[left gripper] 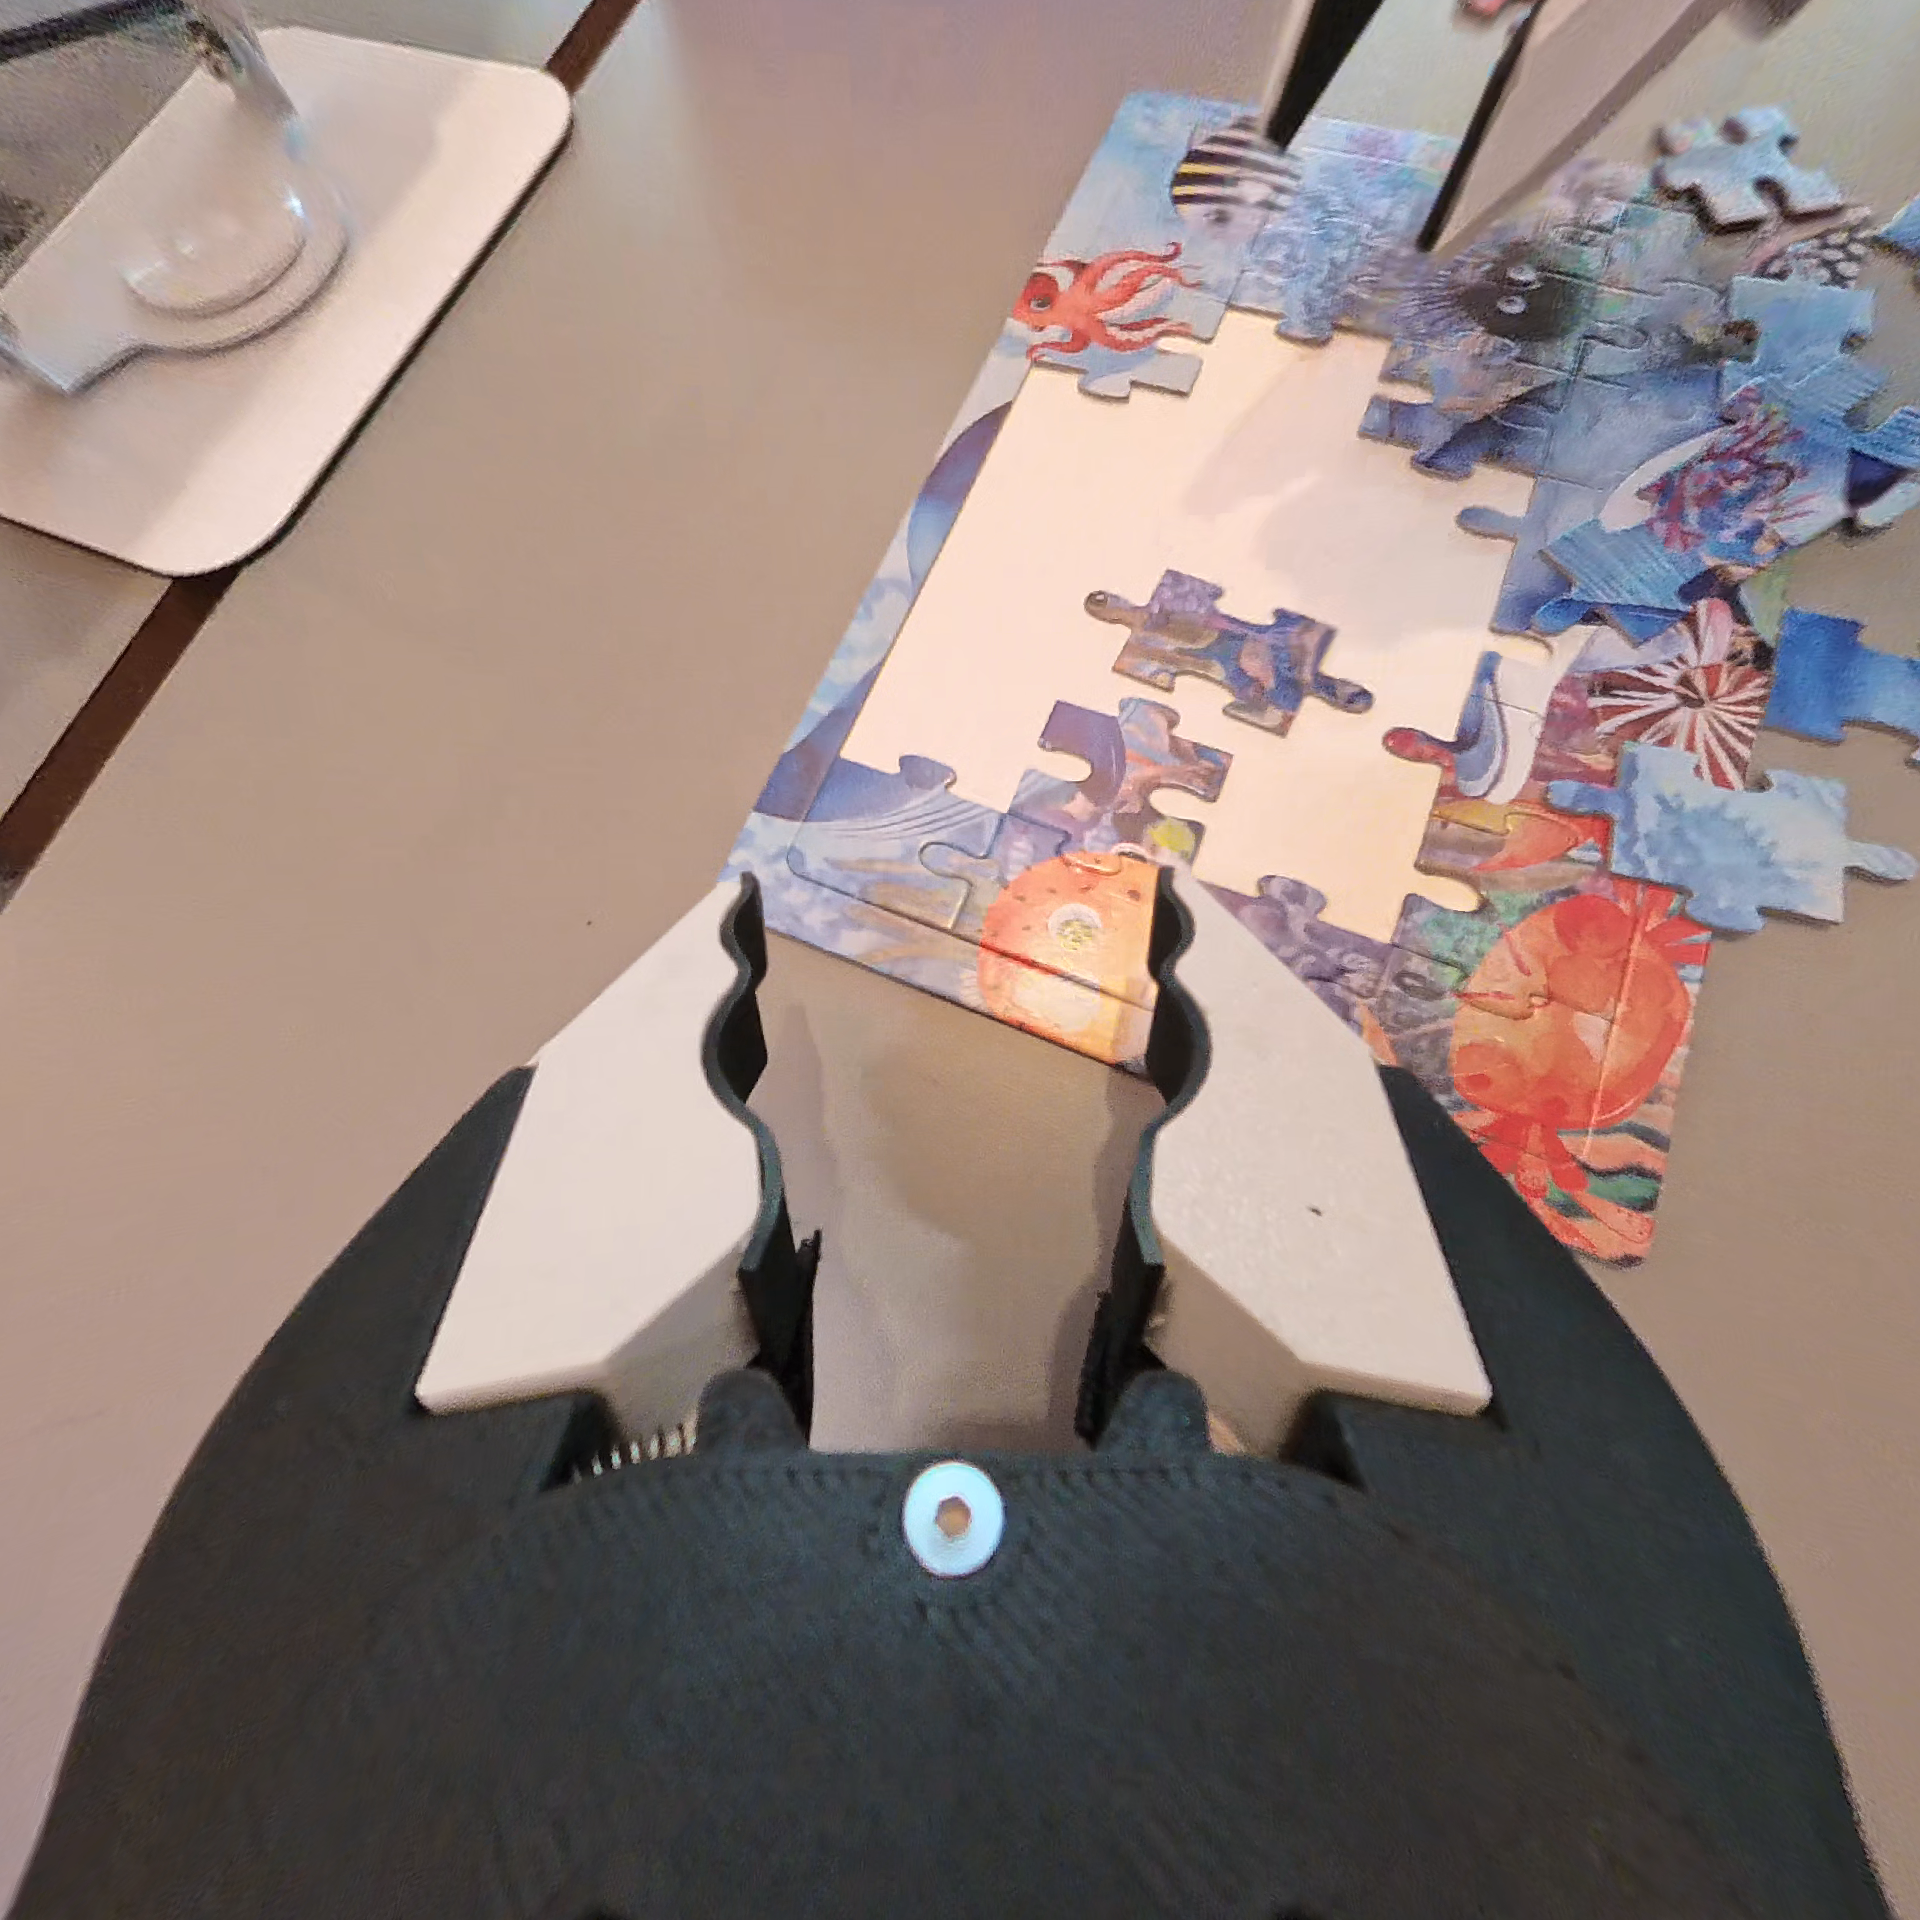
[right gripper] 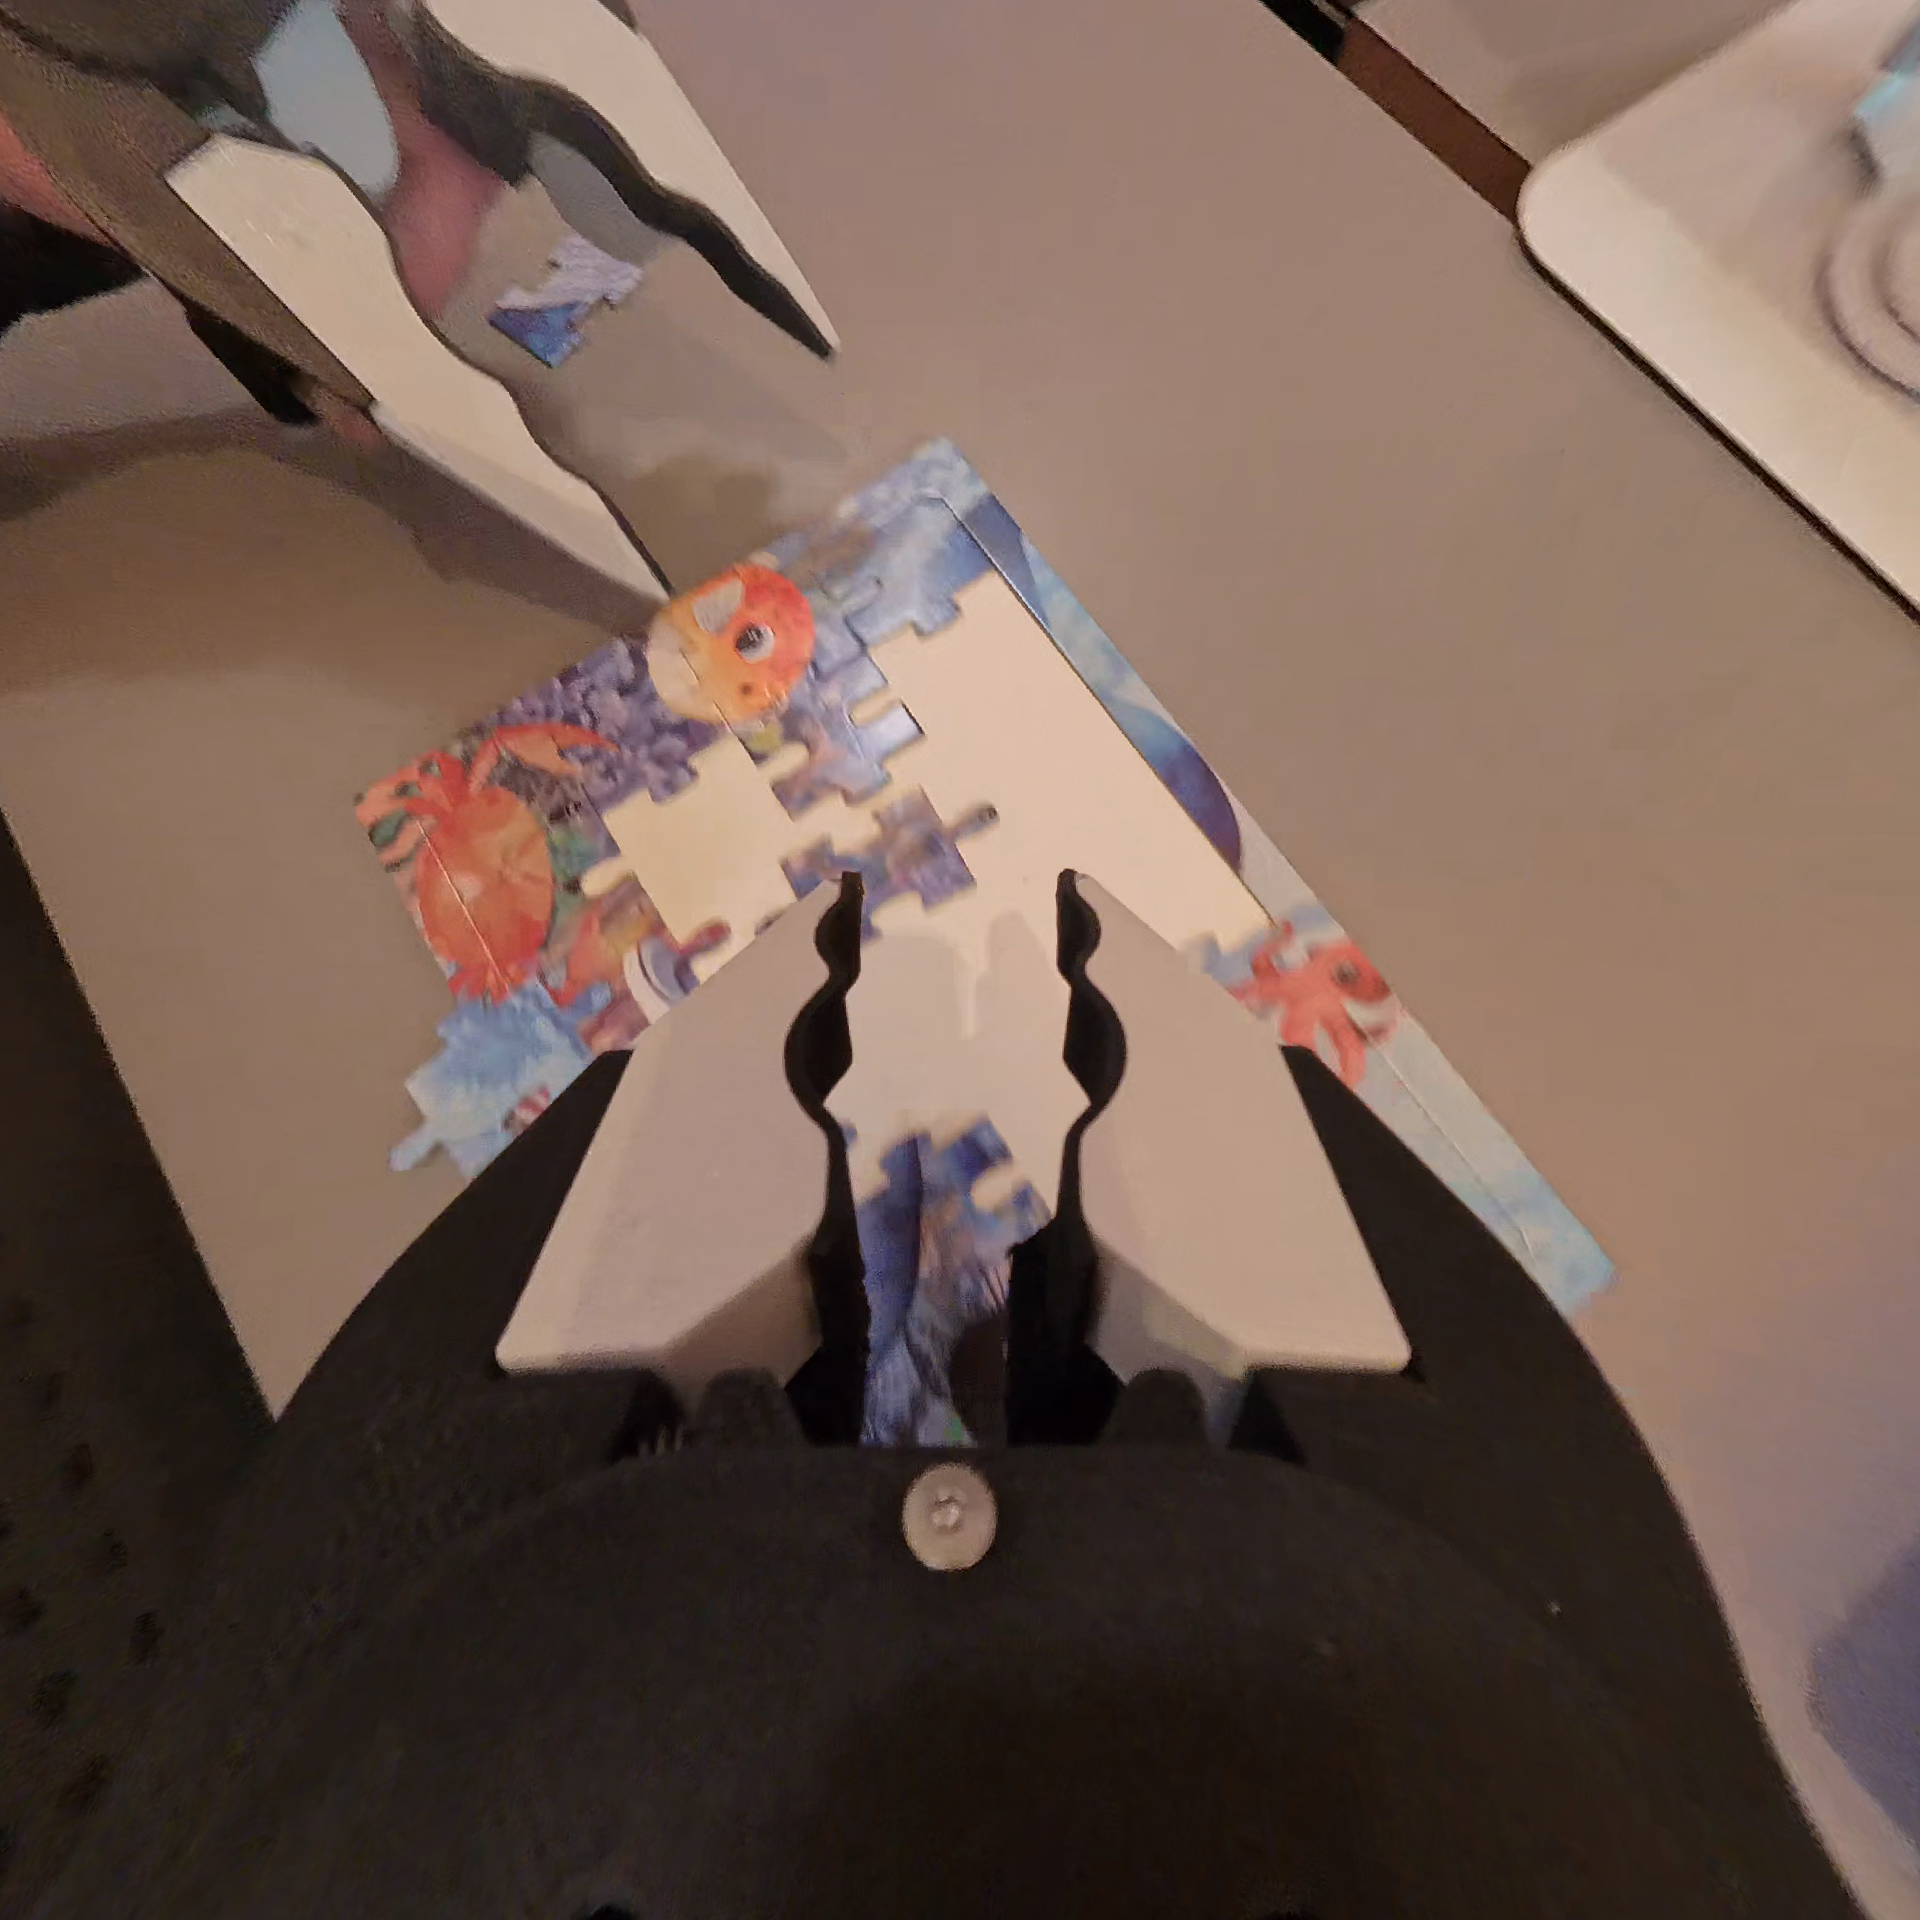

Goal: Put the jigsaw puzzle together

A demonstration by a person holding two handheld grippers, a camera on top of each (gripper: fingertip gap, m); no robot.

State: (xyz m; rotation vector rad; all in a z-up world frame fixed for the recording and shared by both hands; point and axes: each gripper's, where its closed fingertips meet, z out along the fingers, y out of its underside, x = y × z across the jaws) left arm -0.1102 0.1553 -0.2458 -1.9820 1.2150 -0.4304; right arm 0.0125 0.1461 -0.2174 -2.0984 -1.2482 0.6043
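Both grippers are held with jaws apart and empty: the left gripper at the near edge of the jigsaw puzzle on the table, the right gripper over its bare middle, loose pieces partly hidden beneath; a blurred glass is cut off at the frame edge.

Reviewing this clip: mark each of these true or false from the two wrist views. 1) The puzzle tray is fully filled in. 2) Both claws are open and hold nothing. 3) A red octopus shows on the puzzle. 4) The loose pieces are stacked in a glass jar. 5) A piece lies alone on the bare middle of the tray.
1) False. The puzzle tray has a large bare area in its middle.
2) True. The left claw and right claw both gape, empty.
3) True. The red octopus sits near a far corner.
4) False. The loose pieces lie flat along the tray's right side.
5) True. The lone piece touches no other.
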